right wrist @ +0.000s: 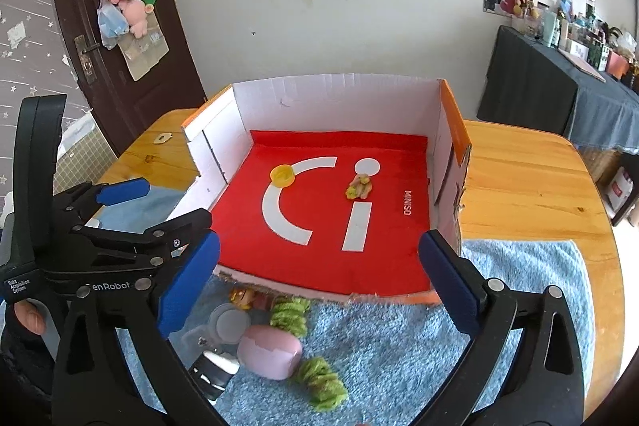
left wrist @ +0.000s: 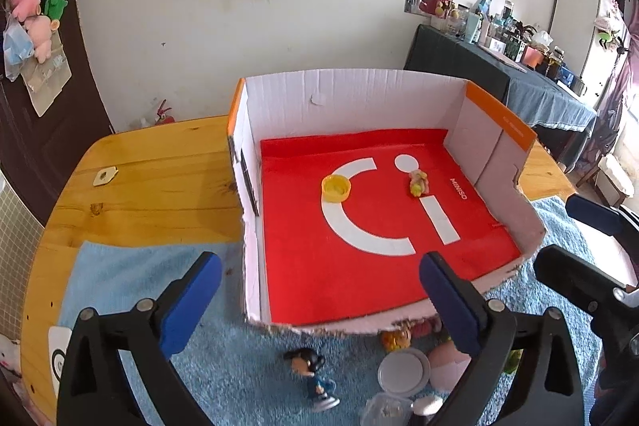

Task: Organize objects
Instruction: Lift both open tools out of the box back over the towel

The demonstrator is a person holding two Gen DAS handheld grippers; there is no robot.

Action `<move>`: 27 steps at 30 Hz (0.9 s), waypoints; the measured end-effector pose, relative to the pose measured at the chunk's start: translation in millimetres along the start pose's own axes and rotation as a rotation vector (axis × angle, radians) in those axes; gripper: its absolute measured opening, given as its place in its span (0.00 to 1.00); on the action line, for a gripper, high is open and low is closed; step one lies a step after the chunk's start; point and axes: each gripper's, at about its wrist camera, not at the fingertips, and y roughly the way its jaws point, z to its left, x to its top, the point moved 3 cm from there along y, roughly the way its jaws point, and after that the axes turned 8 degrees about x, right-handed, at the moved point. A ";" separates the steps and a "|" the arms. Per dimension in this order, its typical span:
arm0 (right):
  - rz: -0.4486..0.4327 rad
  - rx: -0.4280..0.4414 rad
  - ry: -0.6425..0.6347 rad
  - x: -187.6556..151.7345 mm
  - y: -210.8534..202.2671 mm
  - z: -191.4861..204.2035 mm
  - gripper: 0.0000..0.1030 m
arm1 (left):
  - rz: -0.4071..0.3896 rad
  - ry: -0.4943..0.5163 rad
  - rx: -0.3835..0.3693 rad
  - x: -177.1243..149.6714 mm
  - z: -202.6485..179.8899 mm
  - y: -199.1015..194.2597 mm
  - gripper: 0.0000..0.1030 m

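Both grippers stand wide apart and hold nothing. Between the blue pads of the left gripper lies the torn near edge of the cardboard box, with bare blue towel under its left pad. Just below it on the towel stand a small dark-haired figurine, a round clear lid and a pink egg-shaped toy.

Ahead of the right gripper the same low front wall sits between its pads. Near its left finger lie the pink egg, two green fuzzy rolls and a small orange toy; to its right the towel is open up to the wooden table.

Farther ahead, inside the box, a yellow cap and a small pink-and-yellow toy rest well apart on the red liner, most of it bare. Three taller white walls close the far and lateral sides.
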 end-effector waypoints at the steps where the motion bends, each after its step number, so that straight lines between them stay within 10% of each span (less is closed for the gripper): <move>1: -0.003 -0.002 -0.002 -2.0 -1.2 1.1 1.00 | 0.001 -0.001 -0.001 -1.9 0.1 -0.6 0.99; 27: 0.003 -0.067 0.006 -47.8 -5.9 8.8 1.00 | 0.055 -0.041 -0.016 -50.0 3.3 5.0 0.99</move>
